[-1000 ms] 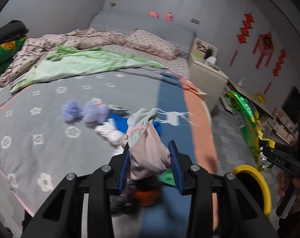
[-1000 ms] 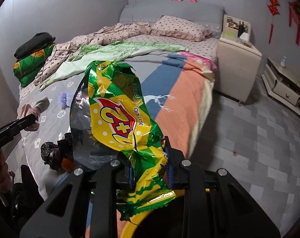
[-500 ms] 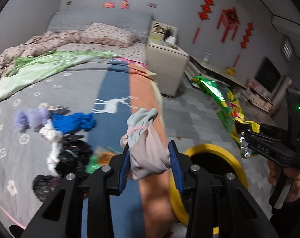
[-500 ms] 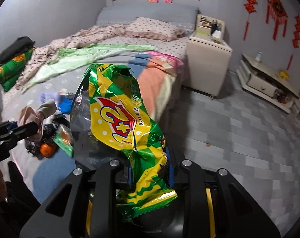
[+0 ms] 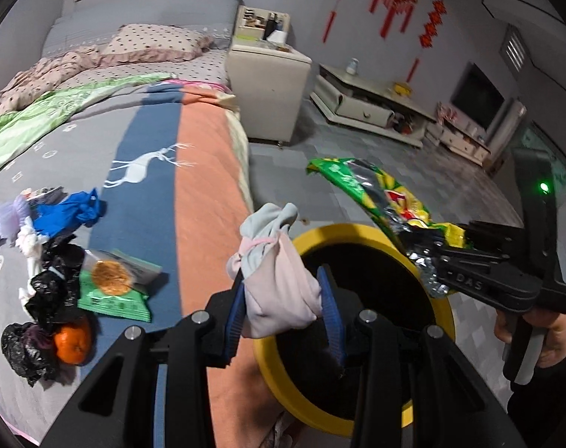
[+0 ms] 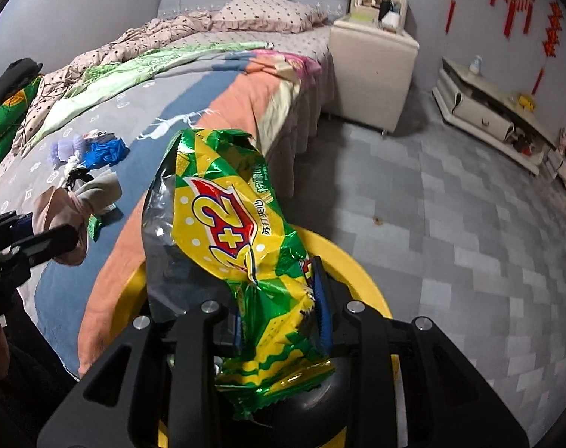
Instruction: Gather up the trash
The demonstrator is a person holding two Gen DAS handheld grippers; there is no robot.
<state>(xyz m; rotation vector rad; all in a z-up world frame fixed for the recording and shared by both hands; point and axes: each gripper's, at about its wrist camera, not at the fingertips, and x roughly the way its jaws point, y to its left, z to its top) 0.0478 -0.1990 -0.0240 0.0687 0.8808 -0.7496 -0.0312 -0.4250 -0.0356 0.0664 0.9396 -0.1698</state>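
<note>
My left gripper [image 5: 281, 291] is shut on a pink and grey cloth bundle [image 5: 275, 261] tied with a pink band. It hangs over the near rim of the yellow bin [image 5: 342, 229] on the floor beside the bed. My right gripper [image 6: 279, 298] has a crumpled green and yellow snack wrapper [image 6: 223, 216] upright between its blue pads, right above the bin [image 6: 342, 257]; its jaws are opening. From the left wrist view, the wrapper [image 5: 376, 194] sticks out of the right gripper [image 5: 428, 257] over the bin's far rim. The bundle [image 6: 77, 201] shows at the left in the right wrist view.
On the bed [image 5: 208, 156] lie an orange [image 5: 71, 341], black plastic bags [image 5: 55, 287], a green packet [image 5: 114, 287], a blue cloth [image 5: 70, 209] and purple fluff [image 5: 6, 218]. A white nightstand [image 5: 268, 71] and a low TV cabinet [image 5: 365, 100] stand on the grey tiled floor.
Both grippers have swung from over the bed to the right and down, above the yellow bin. The bundle and the wrapper came along. The right jaws stand slightly wider.
</note>
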